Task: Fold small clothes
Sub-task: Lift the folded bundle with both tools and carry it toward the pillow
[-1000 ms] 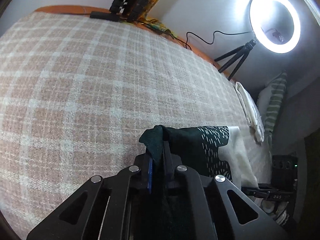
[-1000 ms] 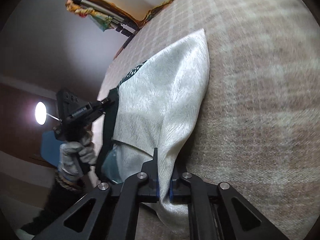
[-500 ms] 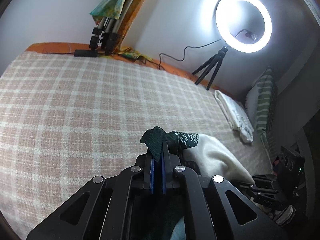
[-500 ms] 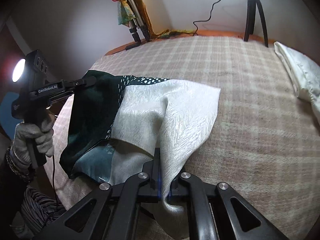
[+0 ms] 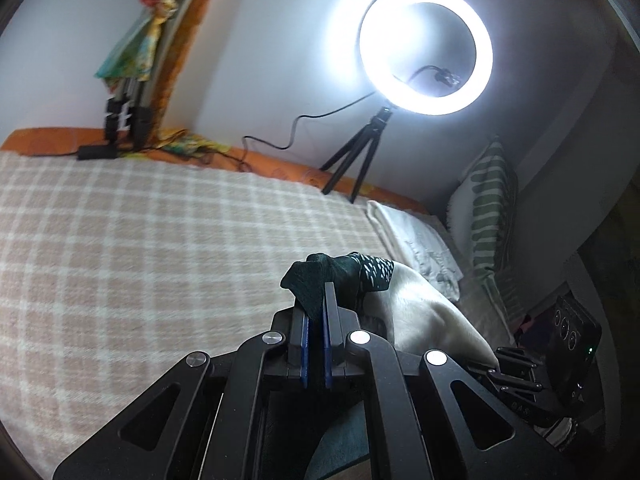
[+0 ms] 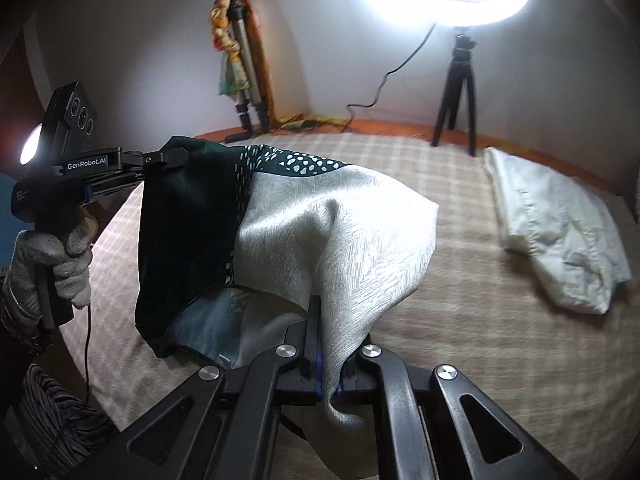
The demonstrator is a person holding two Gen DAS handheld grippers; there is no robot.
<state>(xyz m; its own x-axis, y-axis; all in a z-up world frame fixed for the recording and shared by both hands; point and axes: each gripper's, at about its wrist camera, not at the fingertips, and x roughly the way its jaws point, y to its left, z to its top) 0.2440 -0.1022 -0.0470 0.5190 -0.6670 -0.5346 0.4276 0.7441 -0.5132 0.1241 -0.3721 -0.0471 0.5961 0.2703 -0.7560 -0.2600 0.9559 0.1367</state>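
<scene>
Garment (image 6: 332, 232) aloft between both tongs

A silky cream-and-dark-green cloth garment (image 6: 320, 220) with woven chevron sheen hangs from matt black plastic grippers (image 6: 324, 344) above a fuzzy, pink-checked woollen blanket (image 5: 140, 248).

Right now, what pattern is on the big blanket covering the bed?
Pinkish-beige and white checks on the woven blanket, clearest in the left wrist view.
</scene>
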